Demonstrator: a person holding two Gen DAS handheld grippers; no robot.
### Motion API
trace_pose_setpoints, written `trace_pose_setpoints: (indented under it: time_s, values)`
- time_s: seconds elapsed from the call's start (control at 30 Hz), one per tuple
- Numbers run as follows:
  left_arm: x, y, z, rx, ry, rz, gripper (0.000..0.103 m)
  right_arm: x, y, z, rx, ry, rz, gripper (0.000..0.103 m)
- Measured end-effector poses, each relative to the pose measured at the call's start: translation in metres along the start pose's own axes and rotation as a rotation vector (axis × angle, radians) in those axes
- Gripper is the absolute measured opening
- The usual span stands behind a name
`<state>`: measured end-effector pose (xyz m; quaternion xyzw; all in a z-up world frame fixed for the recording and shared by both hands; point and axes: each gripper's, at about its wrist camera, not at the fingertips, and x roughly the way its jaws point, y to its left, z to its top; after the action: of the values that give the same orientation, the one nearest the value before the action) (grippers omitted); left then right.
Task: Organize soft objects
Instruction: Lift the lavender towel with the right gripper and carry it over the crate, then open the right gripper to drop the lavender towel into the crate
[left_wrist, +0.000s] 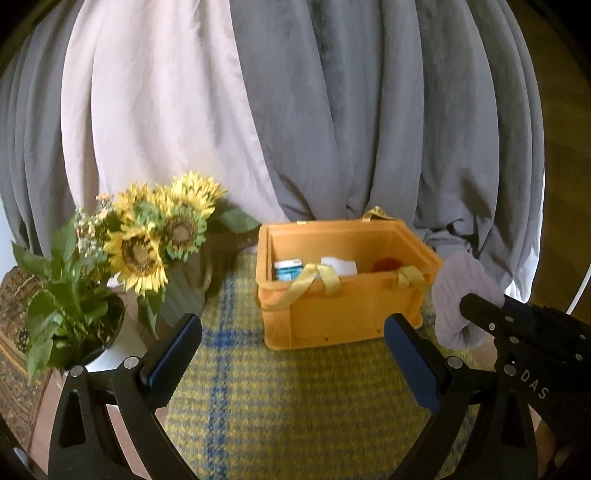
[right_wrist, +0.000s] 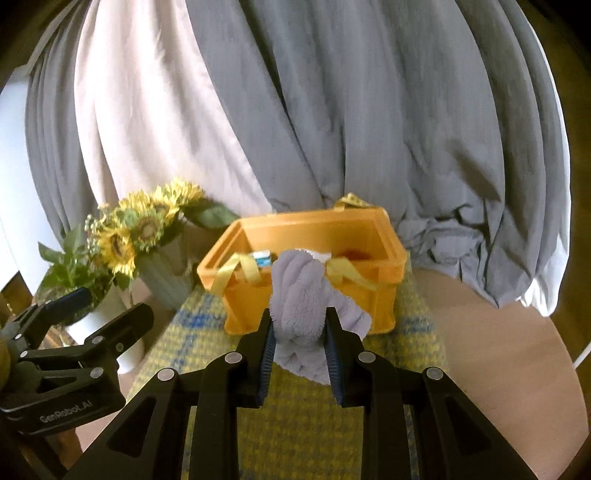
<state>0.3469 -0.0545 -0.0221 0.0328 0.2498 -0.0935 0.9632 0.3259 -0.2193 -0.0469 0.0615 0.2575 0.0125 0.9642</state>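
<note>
An orange plastic crate (left_wrist: 343, 317) with yellow ribbon handles stands on a yellow and blue woven cloth (left_wrist: 295, 406). It holds a blue and white box (left_wrist: 288, 269), a white item and something red. It also shows in the right wrist view (right_wrist: 369, 240). My right gripper (right_wrist: 300, 332) is shut on a rolled lilac fuzzy cloth (right_wrist: 299, 295) and holds it just in front of the crate. In the left wrist view the lilac cloth (left_wrist: 461, 291) hangs right of the crate. My left gripper (left_wrist: 295, 332) is open and empty, in front of the crate.
A vase of sunflowers (left_wrist: 159, 236) and a potted green plant (left_wrist: 66, 306) stand left of the crate. Grey and pale pink curtains (left_wrist: 332, 110) hang behind. A round wooden table top (right_wrist: 498, 350) shows at the right.
</note>
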Motion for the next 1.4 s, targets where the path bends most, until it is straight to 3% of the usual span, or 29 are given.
trace_pose_setpoints:
  time_s: [0.83, 1.4]
  values:
    - [0.054, 0.019, 0.047, -0.033, -0.047, 0.025, 0.102, 0.057, -0.001, 0.069, -0.055, -0.110, 0.029, 0.026]
    - [0.114, 0.035, 0.061, -0.040, -0.008, 0.095, 0.102, 0.142, 0.000, 0.097, -0.065, -0.035, 0.090, 0.026]
